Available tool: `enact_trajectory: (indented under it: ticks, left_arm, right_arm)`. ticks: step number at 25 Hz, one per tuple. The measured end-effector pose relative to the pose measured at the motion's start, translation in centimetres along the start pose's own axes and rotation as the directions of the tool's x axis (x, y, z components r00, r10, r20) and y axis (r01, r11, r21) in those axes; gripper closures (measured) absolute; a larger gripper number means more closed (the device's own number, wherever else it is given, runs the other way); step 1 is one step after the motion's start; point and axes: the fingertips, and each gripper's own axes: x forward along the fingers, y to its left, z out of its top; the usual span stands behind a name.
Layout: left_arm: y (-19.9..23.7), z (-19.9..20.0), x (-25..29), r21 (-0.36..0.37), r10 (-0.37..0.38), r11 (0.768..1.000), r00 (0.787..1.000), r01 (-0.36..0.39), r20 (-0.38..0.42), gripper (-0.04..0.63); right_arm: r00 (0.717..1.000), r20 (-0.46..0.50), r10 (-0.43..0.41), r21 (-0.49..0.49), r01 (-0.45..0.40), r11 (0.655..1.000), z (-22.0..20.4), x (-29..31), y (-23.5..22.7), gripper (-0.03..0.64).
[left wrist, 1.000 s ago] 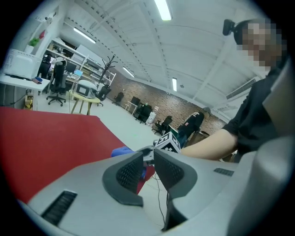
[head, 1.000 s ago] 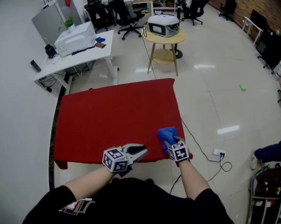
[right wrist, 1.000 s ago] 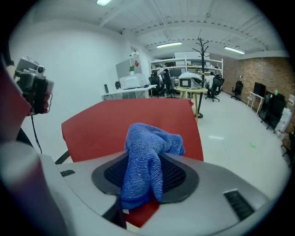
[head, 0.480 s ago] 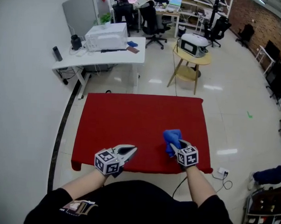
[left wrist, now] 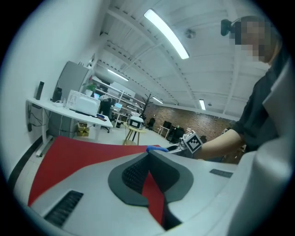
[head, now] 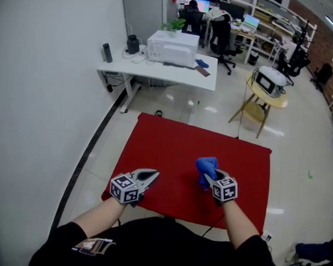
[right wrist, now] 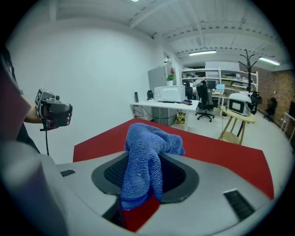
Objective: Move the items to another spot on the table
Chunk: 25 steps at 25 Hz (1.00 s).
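Beyond the far edge of the red surface [head: 171,152], a white desk [head: 158,66] with a boxy white machine [head: 173,47] and a dark bottle [head: 107,52] on top. To its right, a round wooden side table [head: 266,91] carrying a small white appliance [head: 267,79]. Farther back, office chairs [head: 221,35] and shelving. White wall [head: 42,69] close along the left side. Ahead of both grippers, flat red cover out to the far edge.

Held in the right gripper [head: 209,178]: a blue cloth [head: 206,166], clamped between the jaws over the right half of the surface, nearer the front edge. Pinched at a fold, with the bulk bunched above and ahead of the jaw tips and a short end drooping back between the pads. Soft looped terry weave, mid blue, crumpled into a rounded lump, with a darker stitched hem at the lower end.

Left gripper [head: 152,174] well apart from the cloth, over the front left corner, jaws together at the tips and empty.
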Motion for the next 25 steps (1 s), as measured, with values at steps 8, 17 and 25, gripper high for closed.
enact_trajectory:
  ticks: [8,17,25]
  left_arm:
    - [10.3,1.6,-6.0,-0.079,0.183,0.981,0.978,-0.176,0.104,0.595]
    - [19.3,-0.9,-16.6,-0.123,0.188,0.977,0.978,-0.176,0.093,0.595]
    - [24.7,-2.8,-23.7,-0.141,0.242,0.961,0.970,-0.236,0.025,0.595]
  right_arm:
    - [0.986,-0.044,0.161,-0.106,-0.165,0.981,6.0,11.5,7.0,0.437]
    - [0.988,-0.074,0.135,-0.076,-0.141,0.987,11.3,23.1,14.6,0.436]
    - [0.990,-0.107,0.095,-0.079,-0.104,0.991,16.3,35.4,17.0,0.436]
